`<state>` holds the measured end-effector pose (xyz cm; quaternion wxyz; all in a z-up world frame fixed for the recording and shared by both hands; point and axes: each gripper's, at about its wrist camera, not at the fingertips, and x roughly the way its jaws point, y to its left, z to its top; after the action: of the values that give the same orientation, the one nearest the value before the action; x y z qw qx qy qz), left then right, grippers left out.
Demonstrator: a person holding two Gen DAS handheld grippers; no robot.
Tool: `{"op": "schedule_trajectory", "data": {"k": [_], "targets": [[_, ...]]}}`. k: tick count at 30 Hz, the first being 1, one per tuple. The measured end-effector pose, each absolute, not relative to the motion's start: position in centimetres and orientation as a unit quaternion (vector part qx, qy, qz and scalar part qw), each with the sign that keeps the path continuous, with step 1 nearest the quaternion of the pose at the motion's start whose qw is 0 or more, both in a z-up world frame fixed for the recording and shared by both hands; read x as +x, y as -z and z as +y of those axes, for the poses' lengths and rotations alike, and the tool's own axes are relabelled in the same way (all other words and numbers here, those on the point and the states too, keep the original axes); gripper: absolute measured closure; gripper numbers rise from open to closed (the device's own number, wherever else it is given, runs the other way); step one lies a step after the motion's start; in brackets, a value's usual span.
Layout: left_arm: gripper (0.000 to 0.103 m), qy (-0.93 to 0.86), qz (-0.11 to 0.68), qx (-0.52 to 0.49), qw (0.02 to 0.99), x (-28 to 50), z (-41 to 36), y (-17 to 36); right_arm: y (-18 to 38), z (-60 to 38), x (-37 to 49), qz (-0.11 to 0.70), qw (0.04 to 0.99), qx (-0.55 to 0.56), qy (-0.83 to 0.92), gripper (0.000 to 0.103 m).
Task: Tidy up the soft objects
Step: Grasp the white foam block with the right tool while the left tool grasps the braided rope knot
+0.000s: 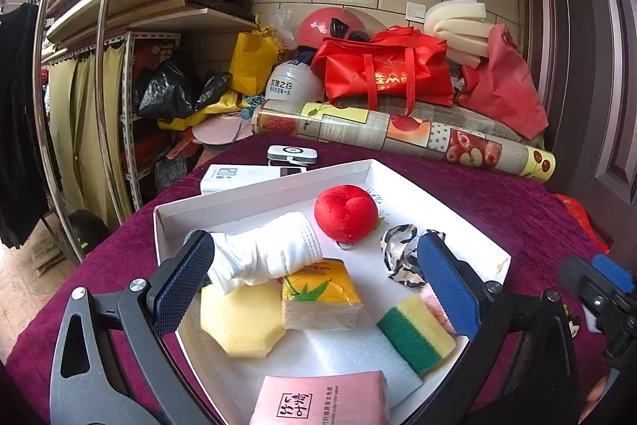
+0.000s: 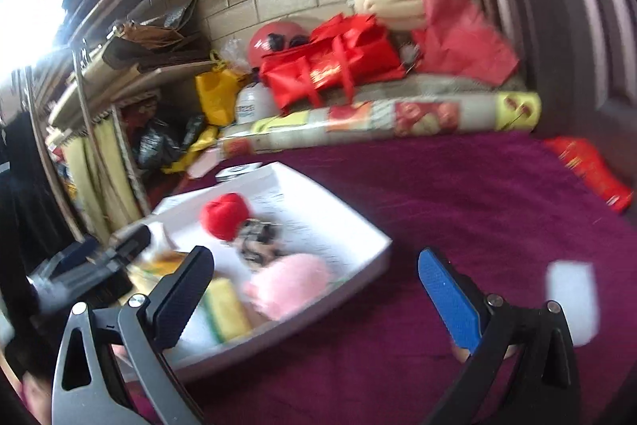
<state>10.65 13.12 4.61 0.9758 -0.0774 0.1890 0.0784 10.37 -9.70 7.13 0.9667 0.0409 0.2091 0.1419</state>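
Observation:
A white tray (image 1: 254, 190) on the purple cloth holds a red plush fruit (image 1: 345, 212), a white sock (image 1: 274, 249), a yellow tissue pack (image 1: 318, 295), a yellow sponge (image 1: 239, 323), a green-and-yellow sponge (image 1: 416, 333), a zebra-print scrunchie (image 1: 400, 257) and a pink tissue pack (image 1: 322, 401). My left gripper (image 1: 314, 241) hangs open over the tray, its left finger beside the sock. In the blurred right wrist view my right gripper (image 2: 314, 255) is open over the tray's (image 2: 318, 309) near corner, nothing held. A pink fluffy thing (image 2: 286, 285) lies in the tray.
A small white object (image 2: 569, 289) and a red packet (image 2: 589, 166) lie on the purple cloth (image 2: 458, 194) right of the tray. A white box (image 1: 235, 176) and a small device (image 1: 292, 152) sit behind it. A printed roll (image 1: 398, 134), red bags (image 1: 386, 70) and helmets crowd the back.

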Motion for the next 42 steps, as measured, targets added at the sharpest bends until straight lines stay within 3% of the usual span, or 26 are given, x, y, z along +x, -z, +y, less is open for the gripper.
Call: {"op": "schedule_trajectory", "data": {"k": [17,29,42], "targets": [[0.0,0.024,0.208,-0.058,0.976,10.9,9.3,-4.0,-4.7,-30.6,8.2,0.22,0.963,0.132,0.088,0.0],[0.0,0.151,0.307,0.037,0.939,10.9,-1.8,-2.7,-3.1,-30.5,10.2,0.279,0.949,0.144,0.041,0.0],[0.0,0.152,0.331,0.102,0.926,10.8,-7.2,-1.8,-2.9,-31.0,10.0,0.282,0.945,0.156,0.054,0.0]]}}
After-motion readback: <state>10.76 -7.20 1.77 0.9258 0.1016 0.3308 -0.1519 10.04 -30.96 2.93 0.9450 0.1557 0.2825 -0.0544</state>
